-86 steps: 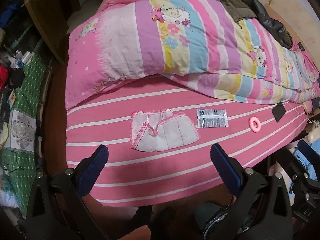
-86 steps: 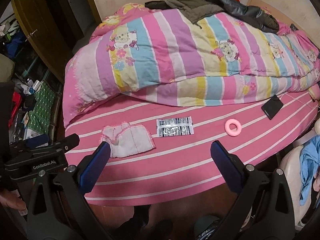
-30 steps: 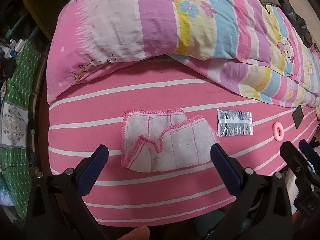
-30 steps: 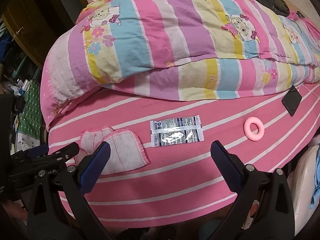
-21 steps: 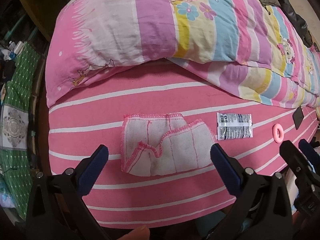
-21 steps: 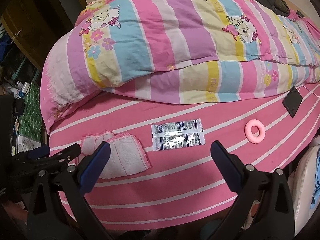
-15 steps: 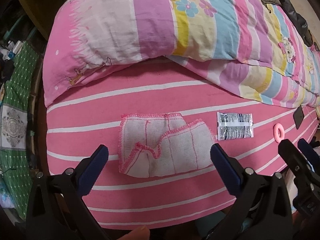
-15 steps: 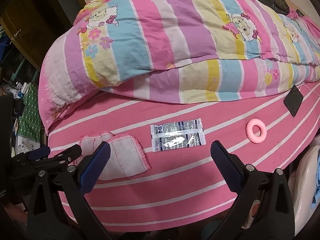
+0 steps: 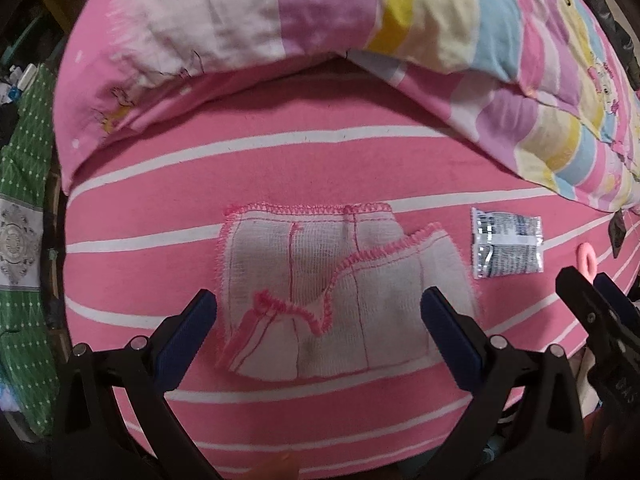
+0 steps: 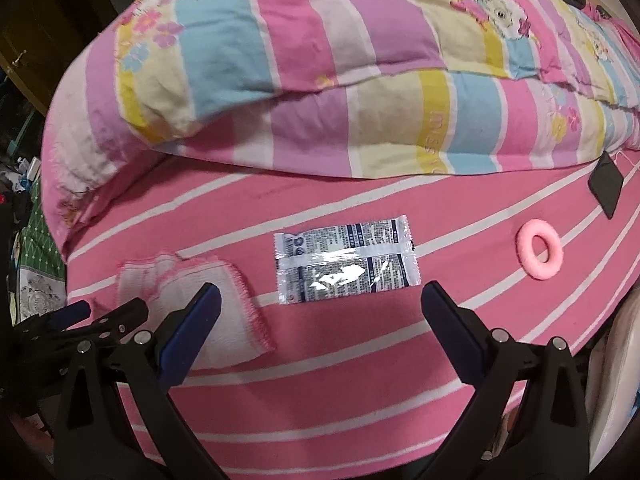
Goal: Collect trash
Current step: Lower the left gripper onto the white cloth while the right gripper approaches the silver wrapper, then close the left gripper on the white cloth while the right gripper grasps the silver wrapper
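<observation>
Pink bedding with thin white stripes fills both wrist views, and a pastel striped quilt (image 10: 360,80) with cartoon lambs is heaped across the top of each frame. At the centre of the right wrist view lies the likely piece of trash, a small silvery plastic wrapper (image 10: 346,266), flat on the bed sheet (image 10: 320,360), its long axis running left to right across the frame. It sits just ahead of the right gripper (image 10: 320,306), roughly centred between the two blue-padded fingers, which are spread wide and hold nothing. The left gripper (image 9: 318,312) is likewise spread wide and empty, hovering over a white cloth (image 9: 332,292) with pink stitched edging; from there the wrapper lies off toward the right of the frame, so the right gripper looks the nearer one for the pickup. The wrapper carries dense dark printing, too small and glare-struck to read. Pale letters on a yellow quilt stripe are not legible either. A pink ring (image 10: 540,254) and a black card-like object (image 10: 606,184) lie further right.
</observation>
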A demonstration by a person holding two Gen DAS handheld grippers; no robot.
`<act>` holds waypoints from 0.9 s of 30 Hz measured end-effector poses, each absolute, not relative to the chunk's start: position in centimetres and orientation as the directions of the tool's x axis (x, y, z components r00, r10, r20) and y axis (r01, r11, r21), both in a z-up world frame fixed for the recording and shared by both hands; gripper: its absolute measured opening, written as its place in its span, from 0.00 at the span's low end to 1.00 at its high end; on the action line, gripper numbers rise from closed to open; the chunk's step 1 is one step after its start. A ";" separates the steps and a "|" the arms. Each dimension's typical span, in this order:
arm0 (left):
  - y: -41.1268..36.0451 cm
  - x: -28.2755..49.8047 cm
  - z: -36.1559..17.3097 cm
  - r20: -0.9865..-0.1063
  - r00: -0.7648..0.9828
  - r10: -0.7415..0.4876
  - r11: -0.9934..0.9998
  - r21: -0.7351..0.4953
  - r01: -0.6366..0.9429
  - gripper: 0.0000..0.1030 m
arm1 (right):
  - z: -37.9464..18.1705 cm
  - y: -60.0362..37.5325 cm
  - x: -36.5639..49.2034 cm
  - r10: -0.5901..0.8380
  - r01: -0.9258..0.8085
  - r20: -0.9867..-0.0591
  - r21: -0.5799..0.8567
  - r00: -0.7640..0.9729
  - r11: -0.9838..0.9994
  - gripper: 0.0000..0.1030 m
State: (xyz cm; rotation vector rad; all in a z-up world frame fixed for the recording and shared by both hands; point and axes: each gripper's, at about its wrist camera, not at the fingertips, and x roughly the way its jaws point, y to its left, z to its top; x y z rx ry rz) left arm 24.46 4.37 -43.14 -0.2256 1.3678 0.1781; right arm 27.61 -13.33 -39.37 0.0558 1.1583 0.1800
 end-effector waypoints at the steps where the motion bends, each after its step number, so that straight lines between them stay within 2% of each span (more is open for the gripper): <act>1: 4.4 24.6 -43.5 -0.981 0.193 -0.007 0.965 -0.057 -0.256 0.96 | -40.0 -13.4 27.9 0.169 -0.108 -0.907 0.137 0.386 0.985 0.96; 12: 3.8 26.4 -48.1 -0.984 0.178 -0.011 0.967 -0.055 -0.247 0.96 | -45.2 -13.5 31.0 0.148 -0.099 -0.919 0.120 0.366 0.988 0.96; 27: 2.9 26.3 -50.3 -0.987 0.159 0.029 0.965 -0.014 -0.263 0.96 | -49.5 -12.7 33.2 0.081 -0.104 -0.937 0.048 0.339 0.993 0.96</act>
